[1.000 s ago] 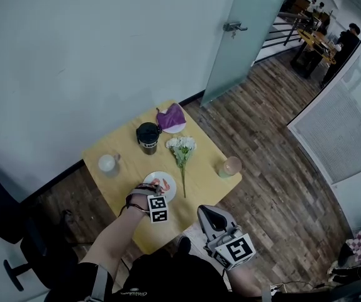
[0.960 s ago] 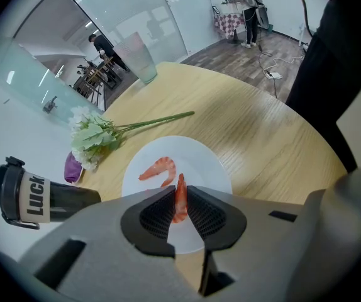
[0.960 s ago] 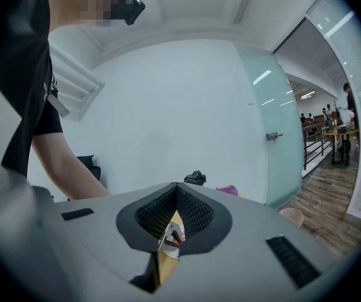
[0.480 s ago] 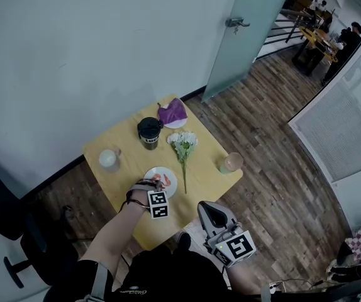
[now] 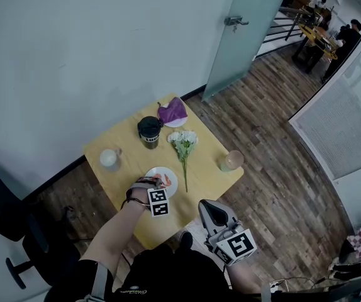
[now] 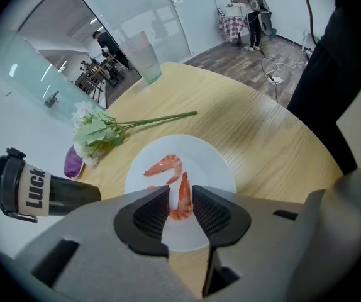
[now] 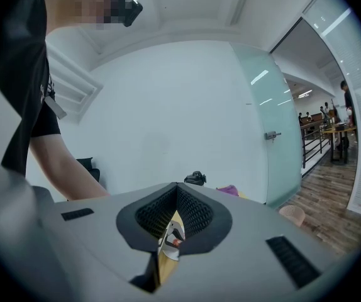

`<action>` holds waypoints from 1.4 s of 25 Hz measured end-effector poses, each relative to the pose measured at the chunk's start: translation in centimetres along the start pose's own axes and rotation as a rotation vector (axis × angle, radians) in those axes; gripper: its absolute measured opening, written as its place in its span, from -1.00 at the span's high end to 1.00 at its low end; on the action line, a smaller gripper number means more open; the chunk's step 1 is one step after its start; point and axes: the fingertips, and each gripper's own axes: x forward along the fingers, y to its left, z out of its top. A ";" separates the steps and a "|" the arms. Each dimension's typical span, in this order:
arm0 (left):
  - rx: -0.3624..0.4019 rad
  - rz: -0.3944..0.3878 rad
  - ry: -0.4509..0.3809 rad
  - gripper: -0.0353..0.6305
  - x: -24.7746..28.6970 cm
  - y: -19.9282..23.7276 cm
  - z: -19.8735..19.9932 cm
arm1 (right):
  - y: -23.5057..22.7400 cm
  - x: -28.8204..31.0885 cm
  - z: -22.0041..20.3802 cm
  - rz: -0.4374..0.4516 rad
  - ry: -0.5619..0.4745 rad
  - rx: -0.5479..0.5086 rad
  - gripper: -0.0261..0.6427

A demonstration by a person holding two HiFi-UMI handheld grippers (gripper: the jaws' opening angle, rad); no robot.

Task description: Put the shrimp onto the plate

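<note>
A white plate (image 6: 213,168) lies near the front of the yellow table (image 5: 202,175). Two orange shrimp rest on it: one curled (image 6: 165,165) toward the far side, one straight (image 6: 183,194). My left gripper (image 6: 180,199) points steeply down over the plate. Its jaws have just been opening and stand open on either side of the straight shrimp, with the pads off it. In the head view the left gripper (image 5: 156,185) covers the plate's (image 5: 169,178) near edge. My right gripper (image 5: 207,210) hovers off the table's front corner, its tips (image 7: 177,189) shut on nothing.
On the table stand a black tumbler (image 5: 148,131), a white cup (image 5: 109,160) at the left and a pink cup (image 5: 232,161) at the right corner. White flowers (image 5: 183,145) lie beside the plate. A purple cloth (image 5: 173,112) sits at the back. A black chair (image 5: 1,222) stands left.
Both grippers keep their places in the head view, the left over the plate and the right off the table corner. Only the view has shifted slightly.
</note>
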 end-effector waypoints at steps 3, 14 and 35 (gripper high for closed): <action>-0.010 -0.004 0.003 0.52 -0.1 -0.1 -0.1 | -0.1 -0.1 -0.1 -0.011 0.027 -0.002 0.92; -0.065 0.007 -0.012 0.51 -1.1 0.4 -0.5 | 0.2 -0.4 -0.8 -0.008 0.060 -0.010 0.92; -0.410 0.179 -0.319 0.84 -11.1 4.5 1.7 | 1.4 0.1 0.3 0.050 0.034 -0.030 0.92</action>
